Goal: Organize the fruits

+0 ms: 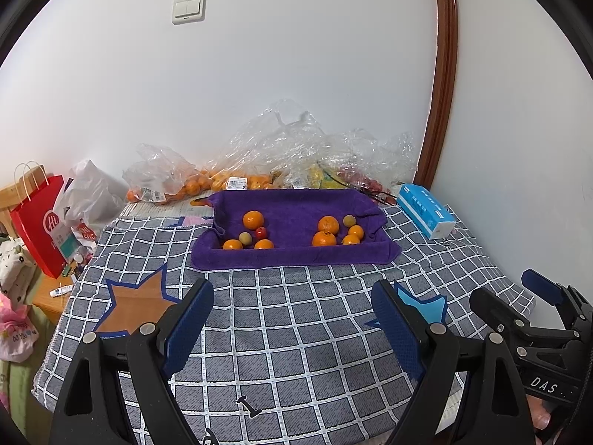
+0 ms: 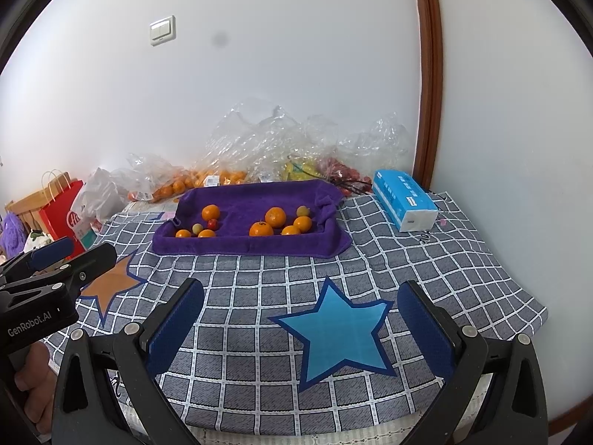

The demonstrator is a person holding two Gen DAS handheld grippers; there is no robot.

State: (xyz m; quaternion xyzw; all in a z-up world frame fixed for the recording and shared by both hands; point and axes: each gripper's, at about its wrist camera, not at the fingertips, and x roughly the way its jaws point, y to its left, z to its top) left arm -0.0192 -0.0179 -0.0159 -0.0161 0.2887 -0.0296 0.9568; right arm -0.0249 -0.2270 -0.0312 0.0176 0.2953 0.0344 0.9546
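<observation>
Both grippers hang over the near part of the checked cloth (image 1: pixel 296 333), well short of the fruit. The left gripper (image 1: pixel 292 319) is released, jaws wide apart and holding nothing; the right gripper (image 2: pixel 300 319) is likewise spread and empty.

The fruit lies on a purple towel (image 1: pixel 292 256) at the cloth's far edge, its sides turned up like a tray. In the left group I count three oranges (image 1: pixel 253 219), one small red fruit (image 1: pixel 261 232) and one greenish fruit (image 1: pixel 244 238). In the right group there are four oranges (image 1: pixel 328 224) and one greenish fruit (image 1: pixel 348 220).

Behind the towel, against the wall, crumpled clear bags (image 1: pixel 281 148) hold more oranges and some yellow and red produce. A blue tissue pack (image 1: pixel 426 210) sits at the far right corner, and a red paper bag (image 1: pixel 39 222) stands off the left edge.

Nothing lies between the grippers and the towel. Only the right view shows the blue star (image 2: pixel 339 328) whole; the left view shows the orange star (image 1: pixel 137 304) more fully.
</observation>
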